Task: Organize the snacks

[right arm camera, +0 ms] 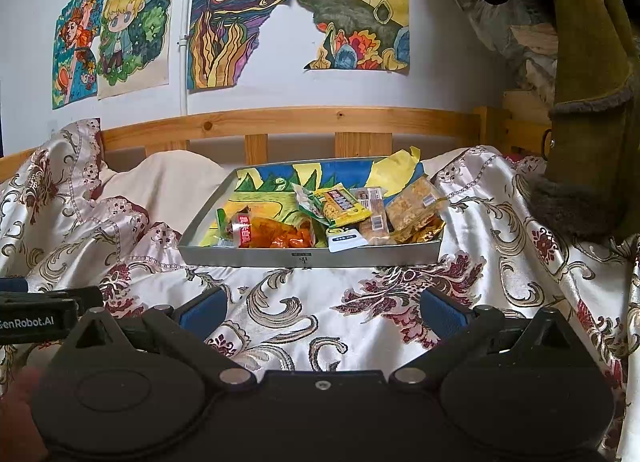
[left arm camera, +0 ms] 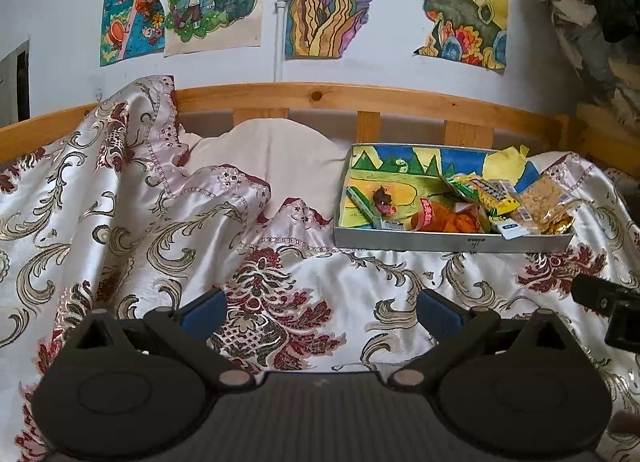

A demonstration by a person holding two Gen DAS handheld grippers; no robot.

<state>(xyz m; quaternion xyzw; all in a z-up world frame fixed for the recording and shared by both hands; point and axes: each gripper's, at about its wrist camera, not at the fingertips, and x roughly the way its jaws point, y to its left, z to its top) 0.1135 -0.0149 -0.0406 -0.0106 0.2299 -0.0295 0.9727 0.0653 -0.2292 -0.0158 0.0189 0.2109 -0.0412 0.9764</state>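
Observation:
A shallow grey tray [right arm camera: 308, 258] lined with a coloured drawing lies on the patterned bedspread and holds several snack packets. Among them are an orange packet [right arm camera: 286, 236], a yellow-green packet [right arm camera: 340, 207] and a clear bag of golden crisps [right arm camera: 412, 209]. The same tray [left arm camera: 452, 241] sits to the right in the left wrist view, its snacks [left arm camera: 500, 201] piled at the right end. My left gripper [left arm camera: 320, 312] is open over the bedspread, short of the tray. My right gripper [right arm camera: 322, 312] is open too, in front of the tray, holding nothing.
A wooden bed rail [right arm camera: 288, 123] runs behind the tray, with drawings [right arm camera: 240, 21] on the wall above. A beige pillow [left arm camera: 272, 165] lies left of the tray. Olive fabric with a fur edge [right arm camera: 588, 101] hangs at the right. The satin bedspread [left arm camera: 120, 221] is bunched up on the left.

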